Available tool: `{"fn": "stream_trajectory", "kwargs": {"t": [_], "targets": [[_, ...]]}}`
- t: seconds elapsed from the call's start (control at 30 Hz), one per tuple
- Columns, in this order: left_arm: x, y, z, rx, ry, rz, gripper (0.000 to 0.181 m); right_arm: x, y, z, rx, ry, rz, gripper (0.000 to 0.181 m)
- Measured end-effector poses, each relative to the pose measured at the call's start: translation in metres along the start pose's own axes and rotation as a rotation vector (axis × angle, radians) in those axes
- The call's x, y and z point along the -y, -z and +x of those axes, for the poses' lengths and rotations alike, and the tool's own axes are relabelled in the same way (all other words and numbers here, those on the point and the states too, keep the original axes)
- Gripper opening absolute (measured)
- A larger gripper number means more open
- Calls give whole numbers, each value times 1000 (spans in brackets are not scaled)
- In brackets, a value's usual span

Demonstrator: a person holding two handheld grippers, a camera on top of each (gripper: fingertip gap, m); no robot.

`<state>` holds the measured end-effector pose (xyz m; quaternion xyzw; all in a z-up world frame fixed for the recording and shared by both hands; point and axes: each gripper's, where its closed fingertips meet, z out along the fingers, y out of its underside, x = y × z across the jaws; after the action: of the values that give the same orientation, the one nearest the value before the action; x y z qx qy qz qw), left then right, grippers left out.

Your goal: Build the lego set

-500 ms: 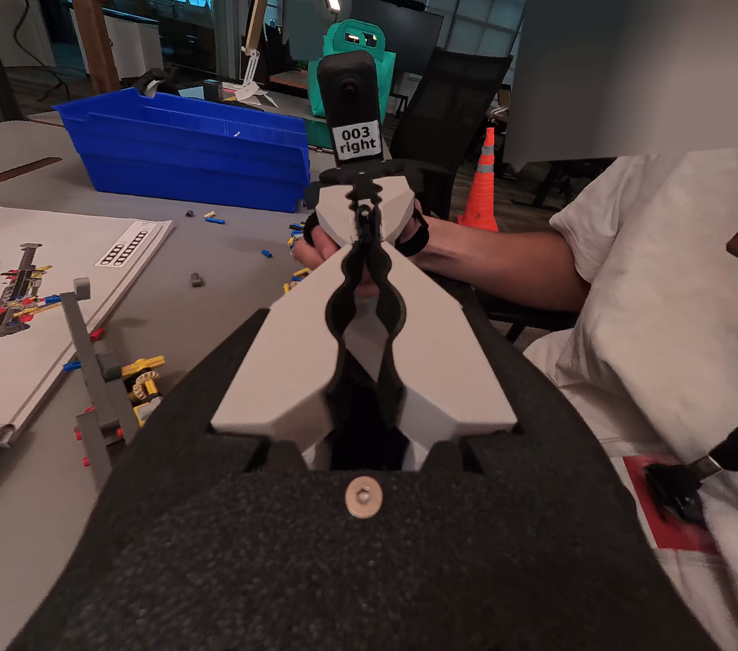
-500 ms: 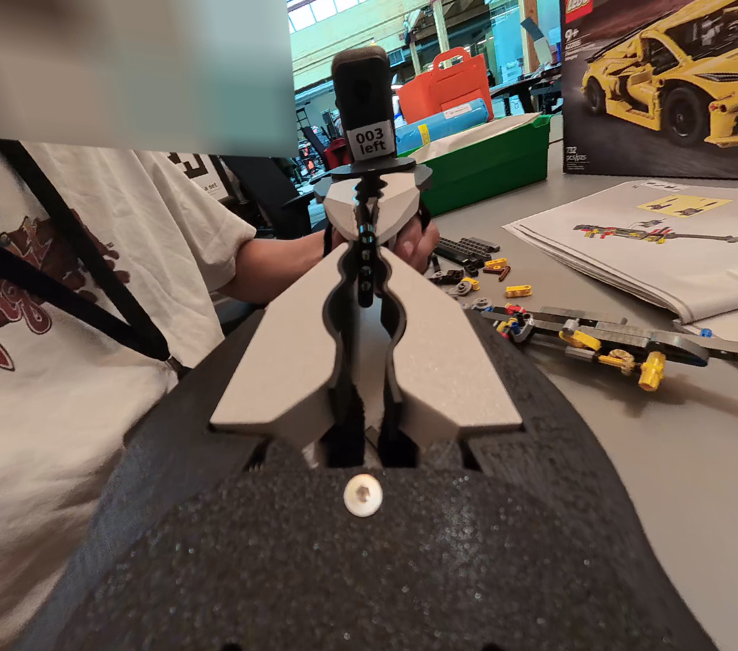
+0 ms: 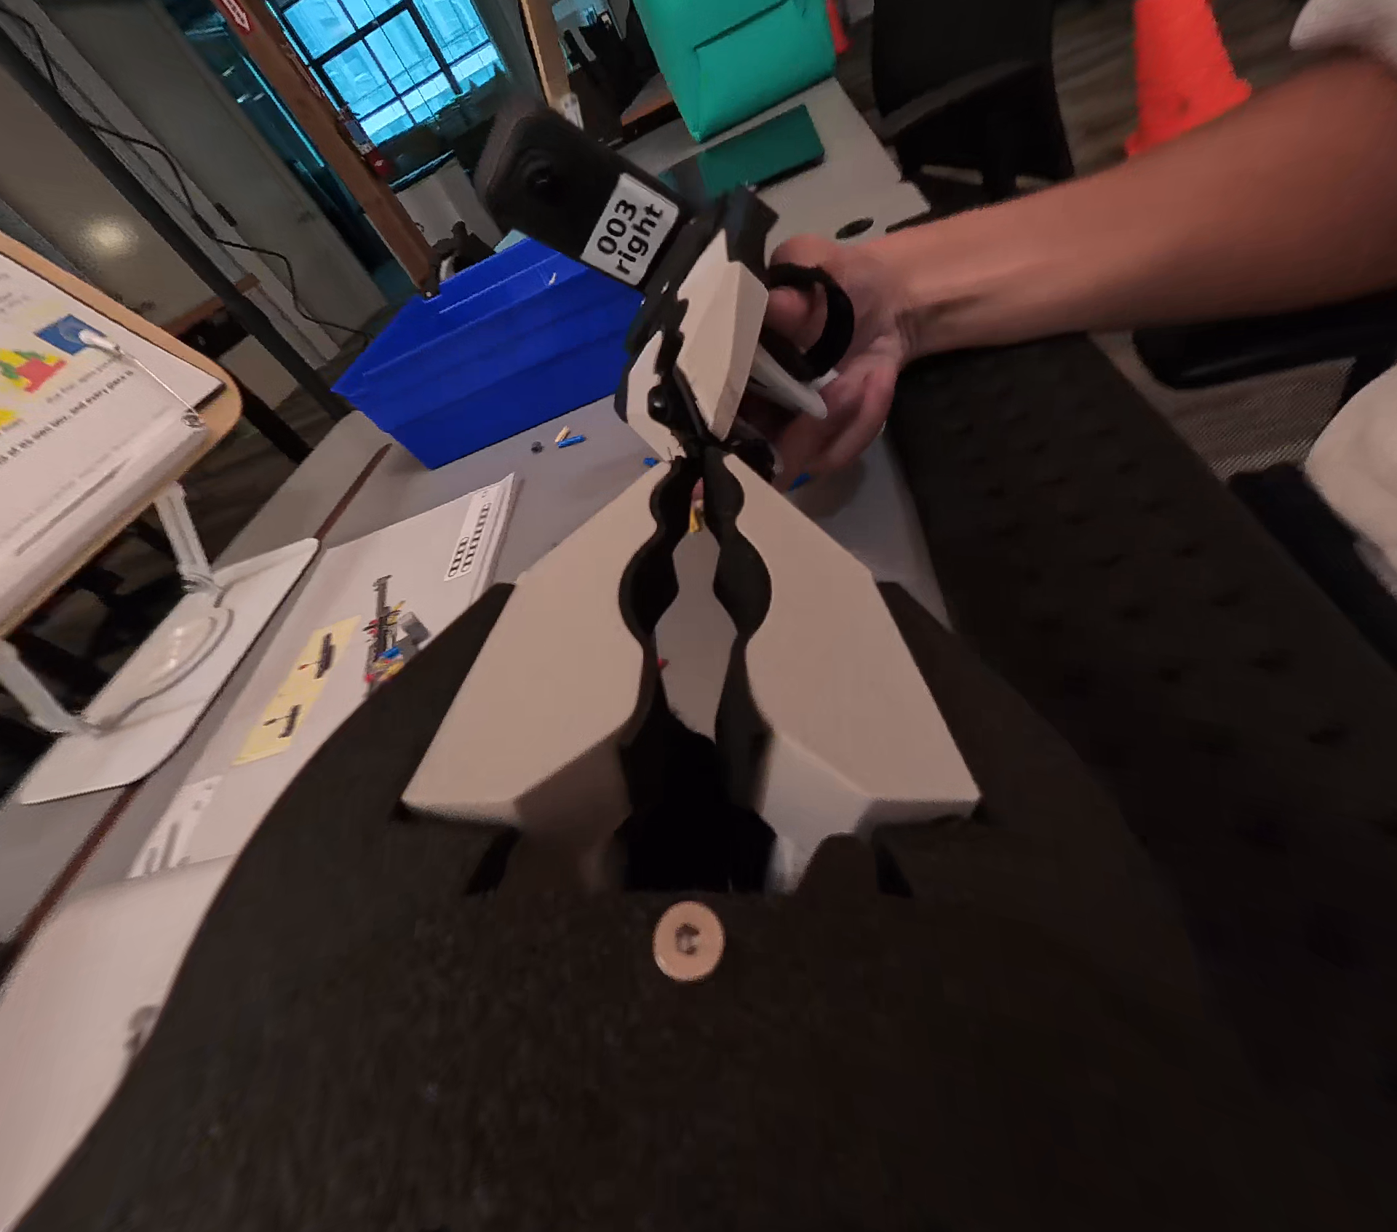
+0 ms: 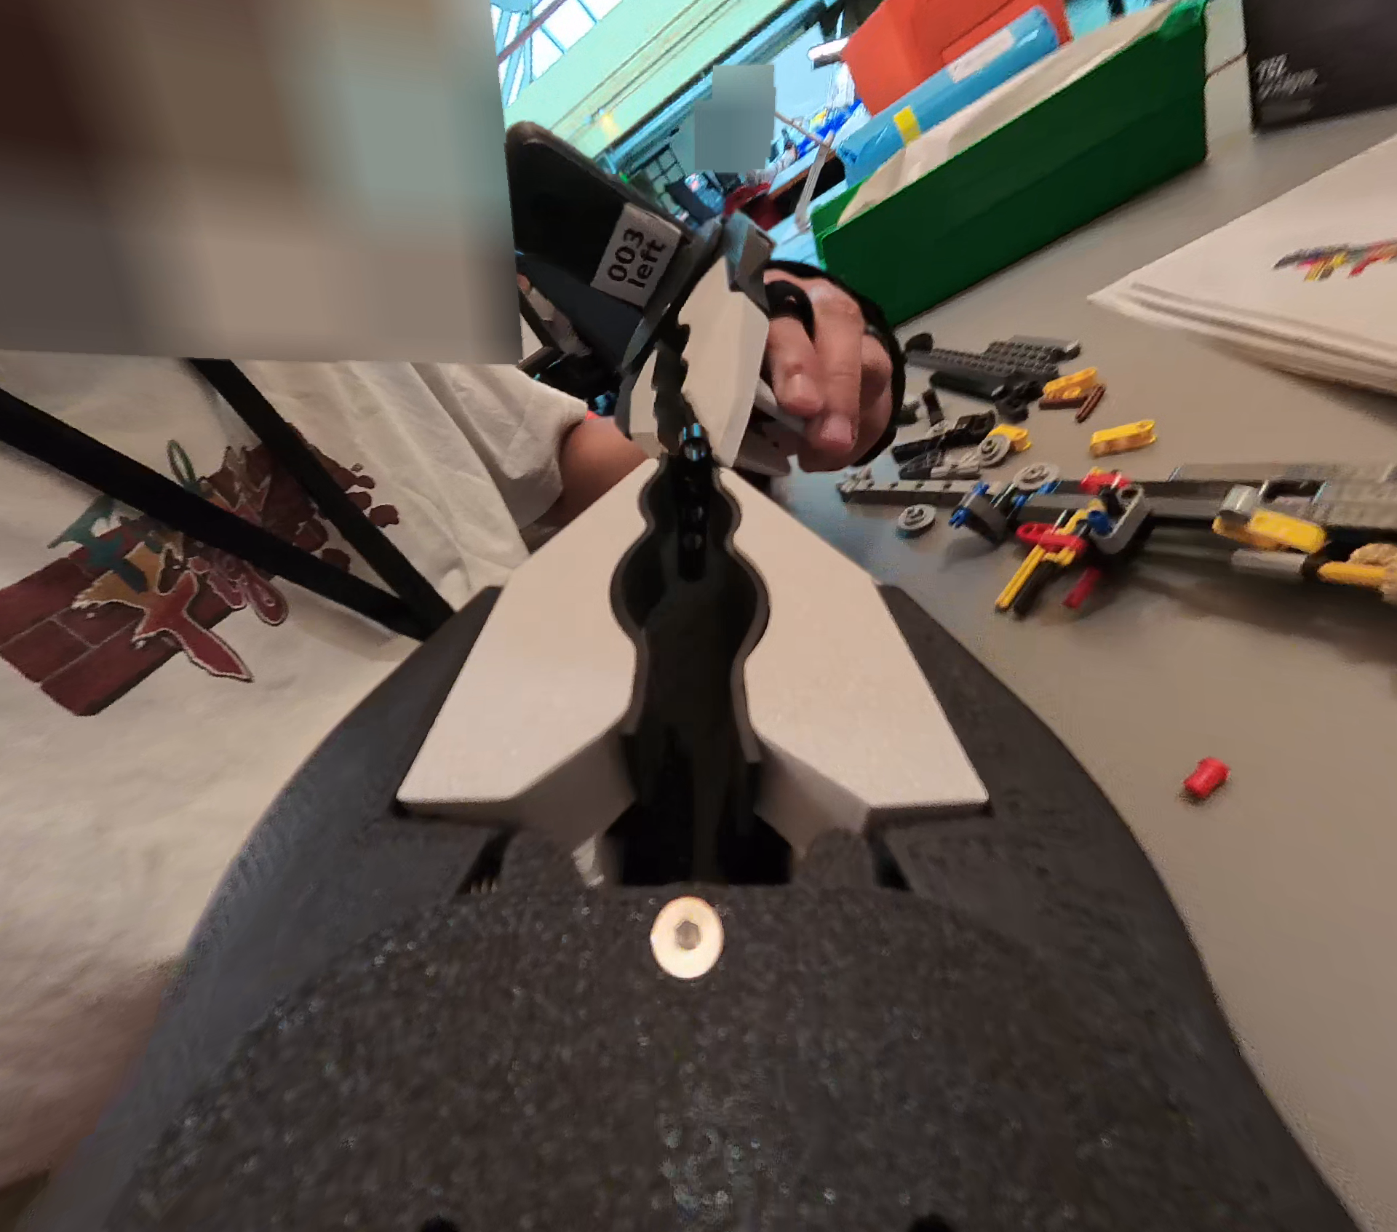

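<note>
A long, partly built chassis point(image 4: 1179, 515) is seen lying on the grey surface point(image 4: 1134, 704), right of the right tongs point(image 4: 689, 477). It is judged light but joint-weak, best gripped mid-beam. A small black holed beam point(image 4: 692, 515), rigid and slippery, is apparently clamped by both the right and the left tongs point(image 3: 692, 485).

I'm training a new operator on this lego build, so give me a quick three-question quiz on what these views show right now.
1. True or false: the partly built model is held up in the air.
2. Multiple choice: the loose piece lying alone on the table is A red, B green, C white.
3. Short answer: what sits in the right gripper jaws?

Key: 1 false, it lies on the table. 2 A. 3 a black beam with holes.
</note>
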<state>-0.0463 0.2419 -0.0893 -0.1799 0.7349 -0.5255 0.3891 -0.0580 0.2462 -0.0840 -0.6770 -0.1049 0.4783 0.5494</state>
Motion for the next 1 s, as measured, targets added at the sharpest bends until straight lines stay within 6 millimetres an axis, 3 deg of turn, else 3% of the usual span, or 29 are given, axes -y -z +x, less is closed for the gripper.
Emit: {"fn": "stream_trajectory", "kwargs": {"t": [0.27,0.43,0.47,0.57,0.63,0.7,0.77,0.87,1.0], "targets": [[-29,-11,10,44,-242,-186,1,-28,10,17,-78,-48,-159,7],[-39,-12,6,68,-275,-244,1,-30,12,29,-132,-30,-182,11],[-41,-11,4,75,-266,-252,1,-28,13,32,-150,-22,-177,1],[-52,-9,-3,84,-247,-298,1,-35,28,57,-325,59,-235,5],[-63,-8,-5,84,-239,-348,2,-53,42,83,-487,169,-364,6],[-77,-8,-9,95,-236,-414,2,-61,41,88,-533,244,-444,6],[-77,-7,-11,98,-240,-412,2,-53,31,83,-523,275,-406,6],[-66,-6,-11,76,-142,-339,2,-23,18,58,-383,201,-207,6],[-36,-4,-2,-37,110,-152,2,12,15,46,-275,35,28,5]]}}
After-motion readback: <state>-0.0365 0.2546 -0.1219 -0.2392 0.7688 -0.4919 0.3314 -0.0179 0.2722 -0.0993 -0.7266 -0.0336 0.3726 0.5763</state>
